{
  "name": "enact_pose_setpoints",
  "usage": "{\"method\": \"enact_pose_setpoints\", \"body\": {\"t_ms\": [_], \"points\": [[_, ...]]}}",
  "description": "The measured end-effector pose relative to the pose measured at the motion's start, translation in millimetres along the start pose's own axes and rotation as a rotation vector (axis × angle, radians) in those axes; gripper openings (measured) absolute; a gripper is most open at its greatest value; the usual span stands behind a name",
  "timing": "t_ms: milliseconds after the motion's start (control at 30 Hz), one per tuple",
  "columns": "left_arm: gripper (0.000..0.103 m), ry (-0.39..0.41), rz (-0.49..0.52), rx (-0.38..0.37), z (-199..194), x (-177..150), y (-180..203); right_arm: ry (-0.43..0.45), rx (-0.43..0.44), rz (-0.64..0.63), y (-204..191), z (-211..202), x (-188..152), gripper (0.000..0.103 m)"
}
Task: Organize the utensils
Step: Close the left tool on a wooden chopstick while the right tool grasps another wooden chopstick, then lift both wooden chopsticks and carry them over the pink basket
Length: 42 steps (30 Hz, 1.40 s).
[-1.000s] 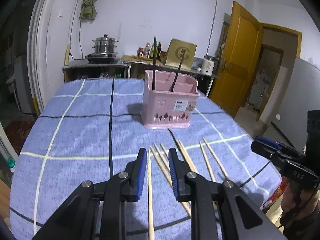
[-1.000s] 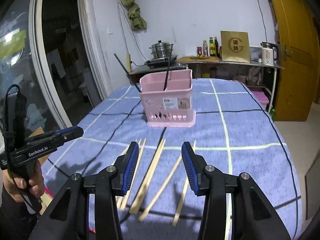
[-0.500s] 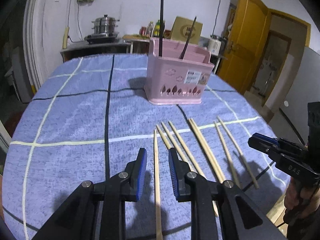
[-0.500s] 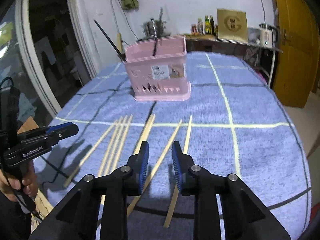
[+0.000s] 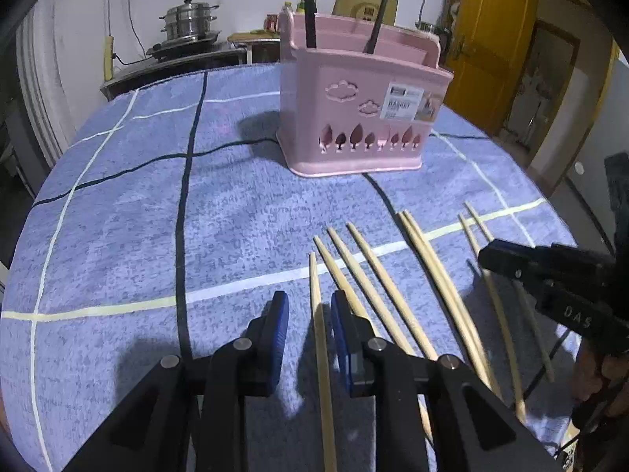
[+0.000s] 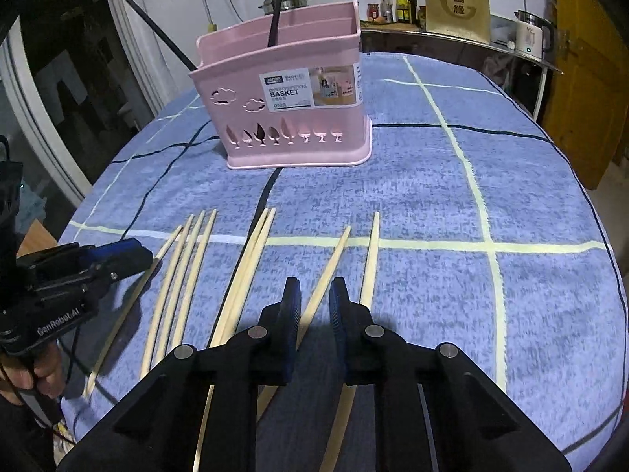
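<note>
Several wooden chopsticks lie side by side on the blue checked tablecloth [image 5: 236,216]. My left gripper [image 5: 309,306] hangs low over the leftmost chopstick [image 5: 314,279]. That stick runs between the narrow jaws, and the pads do not press on it. My right gripper [image 6: 314,295] straddles another chopstick [image 6: 334,255]; its jaws are closing, with a gap still showing on both sides. A pink utensil basket [image 5: 354,118] [image 6: 291,110] stands beyond, with two black chopsticks [image 5: 308,4] upright in it.
Each gripper shows in the other's view: the right gripper [image 5: 487,255] at the right, the left gripper [image 6: 137,251] at the left with a hand on its grip. Behind the table are a steel pot [image 5: 188,23], a yellow door [image 5: 491,39] and a kettle [image 6: 528,35].
Both grippers have come down and forward towards the chopsticks, so the basket looms larger. The right jaws have narrowed from wide apart. Each gripper now has a chopstick between its fingers.
</note>
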<state>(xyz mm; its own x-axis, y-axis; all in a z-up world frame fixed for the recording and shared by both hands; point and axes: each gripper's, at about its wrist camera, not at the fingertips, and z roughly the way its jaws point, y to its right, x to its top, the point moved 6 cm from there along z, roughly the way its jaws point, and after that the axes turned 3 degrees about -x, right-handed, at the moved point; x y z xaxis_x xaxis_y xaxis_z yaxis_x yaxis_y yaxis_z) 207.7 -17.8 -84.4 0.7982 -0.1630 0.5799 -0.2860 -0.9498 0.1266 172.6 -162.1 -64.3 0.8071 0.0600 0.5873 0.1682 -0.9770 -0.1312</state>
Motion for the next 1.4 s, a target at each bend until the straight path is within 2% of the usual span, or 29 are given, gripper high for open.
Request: {"method": "enact_pose_setpoints", "body": {"t_ms": [300,367,400,433,500,700,933,1400], "points": [[0.022,-0.029,0.043,0.039,13,6,3,-0.042,-0.04,-0.013,2,14,8,0.016],[0.022,-0.029,0.061,0.057,14,7,4,-0.046,-0.053,-0.023,0,16,9,0.012],[0.021,-0.03,0.065,0.061,14,7,5,-0.049,-0.058,-0.024,0,18,11,0.01],[0.014,-0.031,0.066,0.063,15,8,5,-0.051,-0.055,-0.022,0,19,12,0.01],[0.006,-0.032,0.056,0.07,16,10,4,-0.051,-0.051,-0.022,0,20,14,0.009],[0.005,-0.027,0.013,0.04,13,12,-1,-0.022,-0.006,-0.008,-1,11,18,0.005],[0.005,0.053,-0.004,0.018,-20,29,-2,0.057,0.023,-0.006,-1,-21,33,0.005],[0.005,0.289,0.012,-0.033,-126,80,13,0.275,0.084,0.002,-6,-102,71,0.004]]}}
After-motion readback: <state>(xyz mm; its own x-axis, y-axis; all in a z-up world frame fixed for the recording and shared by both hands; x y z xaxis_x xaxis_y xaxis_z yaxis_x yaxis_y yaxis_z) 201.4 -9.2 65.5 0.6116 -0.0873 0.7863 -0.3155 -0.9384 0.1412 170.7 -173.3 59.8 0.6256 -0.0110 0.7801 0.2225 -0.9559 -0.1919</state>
